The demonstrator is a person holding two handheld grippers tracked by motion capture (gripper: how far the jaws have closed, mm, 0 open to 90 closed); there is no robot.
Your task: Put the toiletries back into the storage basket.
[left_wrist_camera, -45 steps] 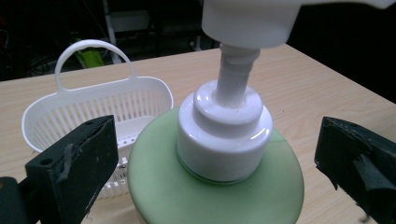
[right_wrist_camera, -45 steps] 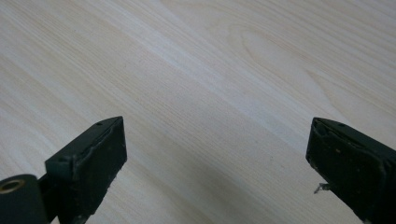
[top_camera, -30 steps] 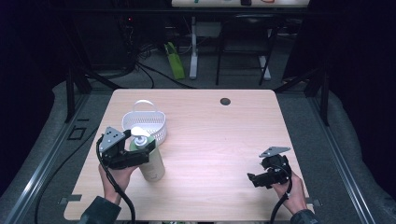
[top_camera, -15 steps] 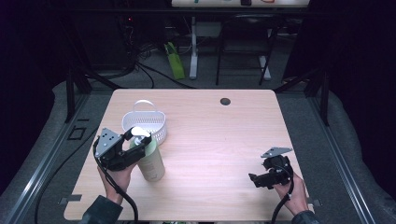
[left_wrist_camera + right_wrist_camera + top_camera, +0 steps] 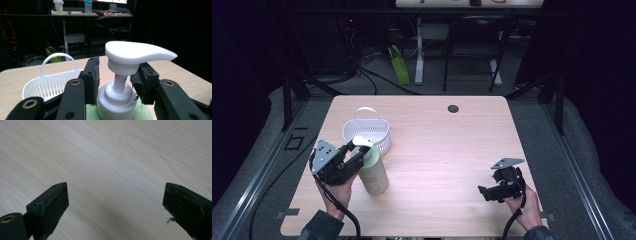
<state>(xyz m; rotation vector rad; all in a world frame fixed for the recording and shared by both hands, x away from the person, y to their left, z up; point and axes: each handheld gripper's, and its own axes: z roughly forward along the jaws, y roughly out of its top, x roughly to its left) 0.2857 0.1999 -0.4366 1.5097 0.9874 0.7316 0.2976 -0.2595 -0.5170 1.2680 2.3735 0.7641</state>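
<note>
A pale green pump bottle (image 5: pixel 374 175) with a white pump head (image 5: pixel 135 53) stands upright near the table's front left, just in front of a white basket (image 5: pixel 362 131). My left gripper (image 5: pixel 359 156) comes at it from the left. Its jaws have just been closing, and the pads (image 5: pixel 91 75) now sit against both sides of the white collar under the pump. At the front right, my right gripper (image 5: pixel 484 192) hangs low over bare wood. Its jaws have just been closing a little but still stand apart, with nothing between them (image 5: pixel 115 210).
The white slotted basket (image 5: pixel 50 82) has a raised handle and stands right behind the bottle. A small dark round hole (image 5: pixel 453 108) lies near the table's far edge. The wooden table (image 5: pixel 452 150) stretches between the two hands. Dark desks and cables lie beyond.
The left gripper's jaws have drawn in around the bottle's neck. Neither hand has shifted across the table, and the bottle stays upright in place.
</note>
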